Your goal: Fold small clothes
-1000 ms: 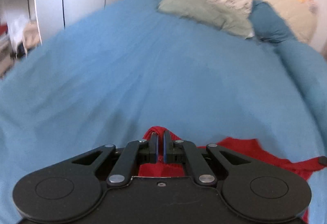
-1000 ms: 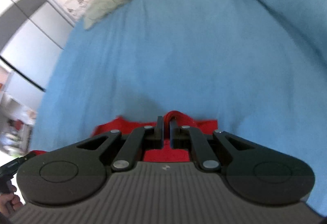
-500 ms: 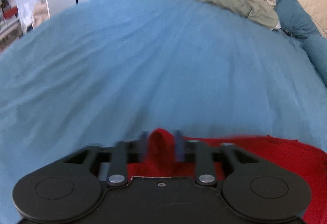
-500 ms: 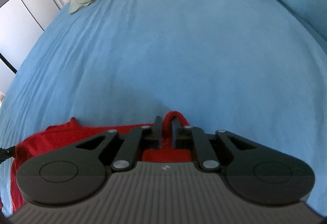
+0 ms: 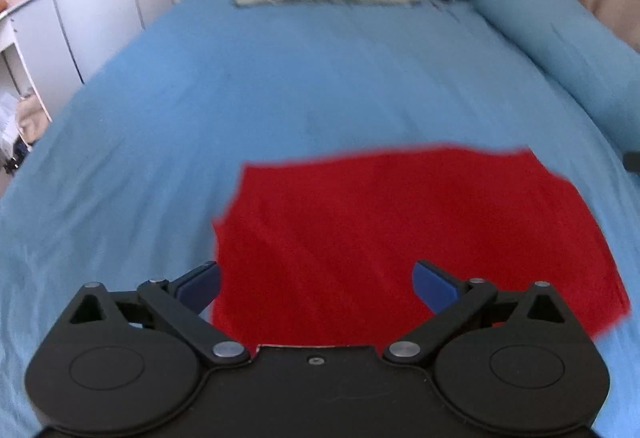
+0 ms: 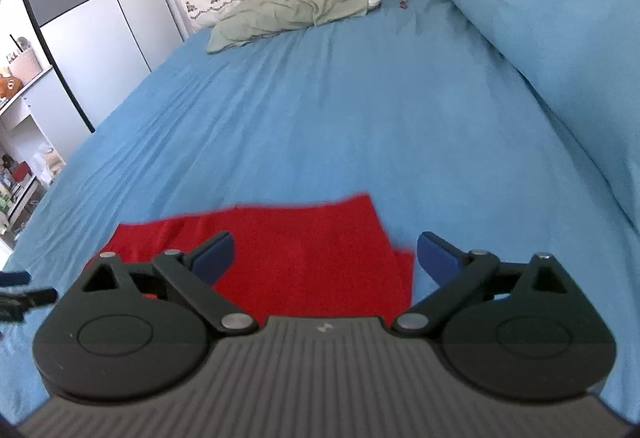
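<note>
Both our tools, left tool (image 5: 316, 280) and right tool (image 6: 325, 252), gape empty above the red garment (image 5: 400, 234), its long axis crosswise near the bed's (image 6: 340, 110) foot edge.

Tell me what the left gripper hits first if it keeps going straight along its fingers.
Most likely the red garment: the open left gripper points over it, with nothing between. Height above the cloth is unclear; beyond lies the blue bedsheet.
</note>
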A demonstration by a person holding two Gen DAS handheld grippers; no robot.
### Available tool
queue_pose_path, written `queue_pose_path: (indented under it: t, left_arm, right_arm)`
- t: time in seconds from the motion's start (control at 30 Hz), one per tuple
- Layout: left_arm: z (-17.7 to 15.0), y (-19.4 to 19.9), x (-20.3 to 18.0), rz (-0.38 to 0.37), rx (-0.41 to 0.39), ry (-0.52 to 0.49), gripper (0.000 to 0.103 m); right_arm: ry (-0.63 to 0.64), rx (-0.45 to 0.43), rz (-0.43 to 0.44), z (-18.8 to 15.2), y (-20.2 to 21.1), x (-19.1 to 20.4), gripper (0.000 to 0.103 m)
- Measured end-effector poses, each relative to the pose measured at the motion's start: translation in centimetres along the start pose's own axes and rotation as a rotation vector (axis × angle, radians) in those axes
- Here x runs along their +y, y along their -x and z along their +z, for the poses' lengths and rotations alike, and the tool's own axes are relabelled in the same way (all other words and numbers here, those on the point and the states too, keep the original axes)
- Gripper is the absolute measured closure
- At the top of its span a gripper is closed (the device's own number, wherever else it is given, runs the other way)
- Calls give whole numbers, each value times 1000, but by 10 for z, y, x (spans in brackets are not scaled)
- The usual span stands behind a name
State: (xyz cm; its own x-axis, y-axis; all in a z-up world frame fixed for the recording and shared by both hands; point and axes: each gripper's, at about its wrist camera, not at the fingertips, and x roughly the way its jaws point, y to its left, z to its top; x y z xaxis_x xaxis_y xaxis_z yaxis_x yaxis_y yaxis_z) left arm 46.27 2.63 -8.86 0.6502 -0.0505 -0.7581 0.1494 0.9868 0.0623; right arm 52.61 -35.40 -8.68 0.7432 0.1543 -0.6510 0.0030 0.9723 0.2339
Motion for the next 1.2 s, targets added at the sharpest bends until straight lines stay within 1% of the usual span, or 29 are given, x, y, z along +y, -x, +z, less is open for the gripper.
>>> queue_pose_path:
  t: [0.07,0.17,0.23,0.33,0.4,0.5,0.57,0.63,0.7,0.8,0.9,0.97,1.1,1.17,1.2]
  left_arm:
    - [-13,9,-12,-6,23,20,0]
    - [-22,11,-32,-43,56,55,0]
    - [-26,7,-47,-68,51,54,0]
    - [-32,-9,-68,-63,66,29,0]
    - [-33,-22,-78,-66,73,16,0]
    - [-38,-43,-89,-58,87,-7,0]
    - [-38,-54,-95,-52,93,-12,0]
    - [-35,-65,-99,-59,98,-8,0]
    - [-32,-73,-102,-63,94,-11,0]
    - [-26,-81,-106,-51,95,-16,0]
    - [-19,-86,-108,-58,91,-9,0]
    - [-15,-90,-108,-38,96,0,0]
    - [-8,-98,-108,-22,94,1,0]
    - [-6,-101,-106,-23,89,1,0]
    - [-5,-102,-105,-20,88,3,0]
  right_arm:
    - [-15,24,-49,-18,16,5,0]
    - [-50,69,-115,-45,30,13,0]
    - [-97,99,-116,-64,37,14,0]
    - [-186,117,-143,-97,41,12,0]
    - [-241,135,-161,-117,36,9,0]
    - [-290,136,-155,-138,23,2,0]
    - [-315,118,-147,-147,15,-6,0]
    - [-365,91,-119,-153,7,-16,0]
    - [-407,67,-97,-153,0,-28,0]
    - [-410,49,-48,-144,-13,-44,0]
    - [-404,88,49,-126,-30,-59,0]
    - [-370,118,107,-112,-43,-66,0]
    - [-288,159,177,-85,-66,-73,0]
    - [-252,181,200,-75,-79,-74,11]
    - [-231,191,201,-70,-85,-75,13]
